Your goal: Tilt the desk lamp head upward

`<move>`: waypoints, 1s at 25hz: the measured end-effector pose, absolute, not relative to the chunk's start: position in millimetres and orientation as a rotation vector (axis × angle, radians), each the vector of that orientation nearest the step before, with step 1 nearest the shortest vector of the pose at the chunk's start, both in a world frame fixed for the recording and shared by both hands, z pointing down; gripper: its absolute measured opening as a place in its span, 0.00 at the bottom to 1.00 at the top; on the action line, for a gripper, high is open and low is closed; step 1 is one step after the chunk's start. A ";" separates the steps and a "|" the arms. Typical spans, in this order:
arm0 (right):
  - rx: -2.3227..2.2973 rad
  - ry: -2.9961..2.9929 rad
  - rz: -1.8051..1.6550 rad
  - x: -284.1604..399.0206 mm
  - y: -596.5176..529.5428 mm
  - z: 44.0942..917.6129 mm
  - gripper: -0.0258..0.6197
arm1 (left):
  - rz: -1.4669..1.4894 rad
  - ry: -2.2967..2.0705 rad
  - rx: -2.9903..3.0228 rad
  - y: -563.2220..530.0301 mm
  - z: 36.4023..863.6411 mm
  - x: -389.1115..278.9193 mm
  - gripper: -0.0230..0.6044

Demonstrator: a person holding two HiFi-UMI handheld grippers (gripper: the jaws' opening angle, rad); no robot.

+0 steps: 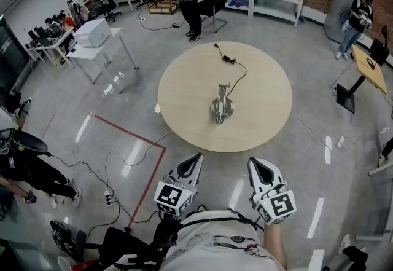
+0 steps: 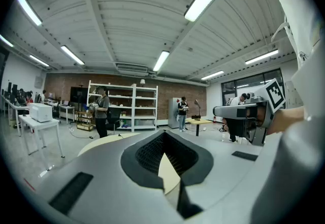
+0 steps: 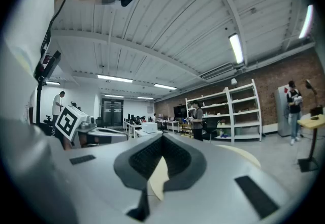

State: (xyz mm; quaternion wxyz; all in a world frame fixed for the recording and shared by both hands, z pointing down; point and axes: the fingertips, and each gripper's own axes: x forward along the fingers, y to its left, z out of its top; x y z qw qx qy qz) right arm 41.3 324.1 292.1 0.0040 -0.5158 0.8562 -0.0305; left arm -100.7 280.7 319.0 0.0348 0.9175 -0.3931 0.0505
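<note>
Looking down from the head view, the desk lamp (image 1: pixel 221 107) sits near the middle of the round table (image 1: pixel 184 98), pretty much dead centre of the frame, with its cable (image 1: pixel 236 73) snaking off toward the table's upper edge. Both tools are at the bottom of the frame, well apart from the lamp: left gripper (image 1: pixel 191 164) bottom centre-left, right gripper (image 1: pixel 259 169) bottom centre-right.

Left gripper view: jaws pressed together on nothing, the round table (image 2: pixel 101 141) showing pale at lower left past the tips.

Right gripper view: same deal, jaws clenched and empty, the round table (image 3: pixel 244 154) at lower right.
</note>
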 end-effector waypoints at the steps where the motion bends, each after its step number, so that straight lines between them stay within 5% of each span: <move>1: -1.616 2.683 -0.097 42.9 322.6 292.6 0.04 | 0.156 -1.211 2.819 279.6 319.6 -99.7 0.04; 25: -1.468 2.766 -0.203 68.0 331.7 326.1 0.04 | 0.203 -1.242 2.755 289.8 352.7 -54.2 0.04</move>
